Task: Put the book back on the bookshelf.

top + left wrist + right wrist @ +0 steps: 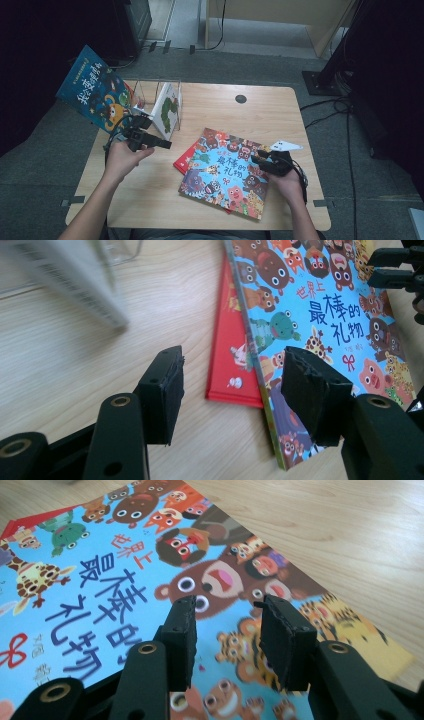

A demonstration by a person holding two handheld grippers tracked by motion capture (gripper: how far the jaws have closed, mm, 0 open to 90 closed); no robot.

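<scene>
A: We take the animal picture book as our landmark. It lies flat on the pale wooden table, toward the right of the top, resting partly on a red book whose edge pokes out on its left.

B: Agreed. Our right gripper sits at the book's right edge, over the cover. In the right gripper view its jaws stand partly apart with nothing between them; we see the printed cover through the gap.

A: And our left gripper hangs well left of the book, above bare wood. In the left gripper view its jaws gape wide and empty, the red book's corner showing between them.

B: Beyond the book, toward the far left corner of the table, we see a clear plastic rack holding a white book with green shapes. A dark blue picture book leans outside it, overhanging the table's left edge.

A: The table's far side has a round dark cable hole. Around it, grey carpet, black cables on the right, dark drapes at both sides.
</scene>
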